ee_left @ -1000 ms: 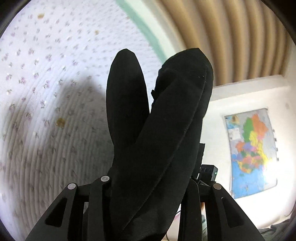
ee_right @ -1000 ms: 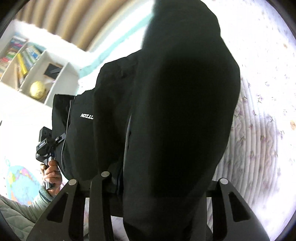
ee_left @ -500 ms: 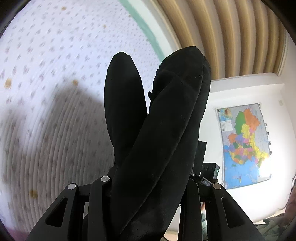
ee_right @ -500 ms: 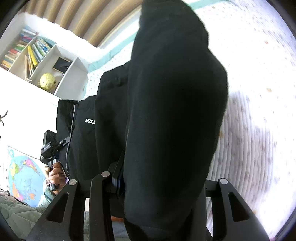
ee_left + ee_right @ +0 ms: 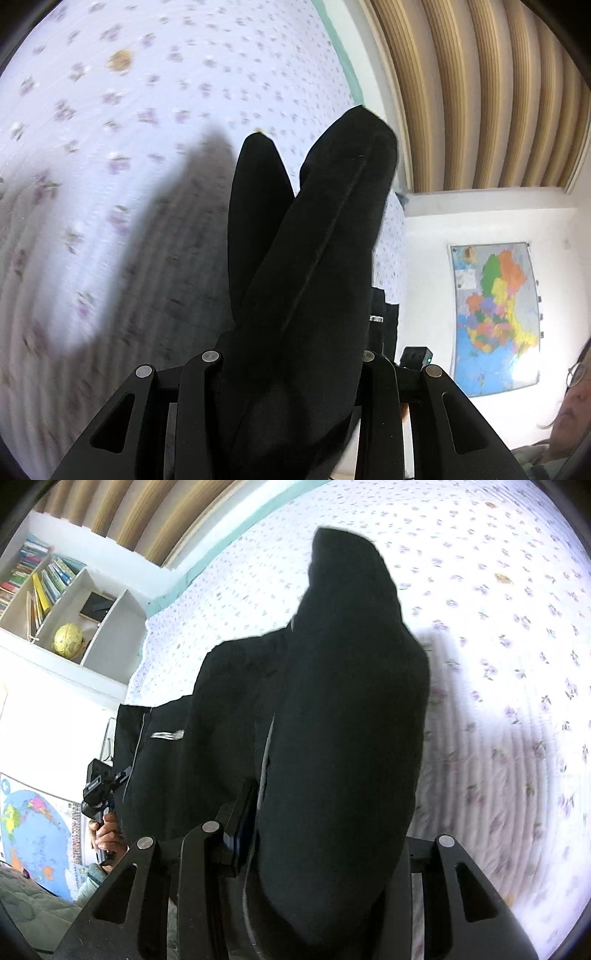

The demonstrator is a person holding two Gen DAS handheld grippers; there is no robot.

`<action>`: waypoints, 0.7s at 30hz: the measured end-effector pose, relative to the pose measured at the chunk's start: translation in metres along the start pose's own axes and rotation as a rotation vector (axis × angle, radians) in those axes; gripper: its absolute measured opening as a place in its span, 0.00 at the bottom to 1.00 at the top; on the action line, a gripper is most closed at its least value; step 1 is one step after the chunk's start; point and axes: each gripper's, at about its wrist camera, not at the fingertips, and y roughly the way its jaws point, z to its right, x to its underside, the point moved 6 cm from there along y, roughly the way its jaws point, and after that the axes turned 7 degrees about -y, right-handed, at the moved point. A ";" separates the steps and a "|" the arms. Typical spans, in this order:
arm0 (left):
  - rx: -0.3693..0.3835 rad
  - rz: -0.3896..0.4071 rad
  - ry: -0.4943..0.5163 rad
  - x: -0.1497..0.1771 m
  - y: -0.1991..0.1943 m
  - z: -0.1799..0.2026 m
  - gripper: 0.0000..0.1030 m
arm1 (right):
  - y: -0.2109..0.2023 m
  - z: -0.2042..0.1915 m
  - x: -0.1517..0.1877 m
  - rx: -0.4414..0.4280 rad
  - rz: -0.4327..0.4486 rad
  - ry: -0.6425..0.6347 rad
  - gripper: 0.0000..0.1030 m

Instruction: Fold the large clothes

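Observation:
A large black garment point(image 5: 332, 720) with a small white logo hangs stretched between my two grippers, above a white bedspread with small purple flowers point(image 5: 517, 609). My left gripper point(image 5: 291, 369) is shut on a bunched black fold point(image 5: 310, 266) that covers its fingertips. My right gripper point(image 5: 317, 834) is shut on another thick fold of the same garment, which hides its fingertips. The left gripper also shows in the right wrist view point(image 5: 101, 786), held in a hand at the garment's far edge.
The bedspread point(image 5: 110, 147) has a teal border. A wood-slat headboard point(image 5: 480, 92) stands behind it. A white bookshelf with books and a gold globe point(image 5: 68, 640) and a wall map point(image 5: 495, 317) are to the side. The person's face point(image 5: 572, 398) shows at the right.
Both grippers have lifted and tilted with the garment. More of the bedspread shows in both views, and the garment's shadow on it has shifted.

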 end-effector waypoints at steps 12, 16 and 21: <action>0.079 0.059 0.088 0.003 -0.009 -0.036 0.37 | -0.002 0.042 0.024 -0.007 0.121 -0.024 0.57; -0.068 0.146 0.280 0.019 -0.041 -0.020 0.40 | -0.034 0.039 0.038 0.125 0.195 -0.085 0.61; -0.292 0.332 0.471 0.051 -0.099 0.018 0.40 | -0.089 -0.006 0.042 0.266 0.351 -0.182 0.61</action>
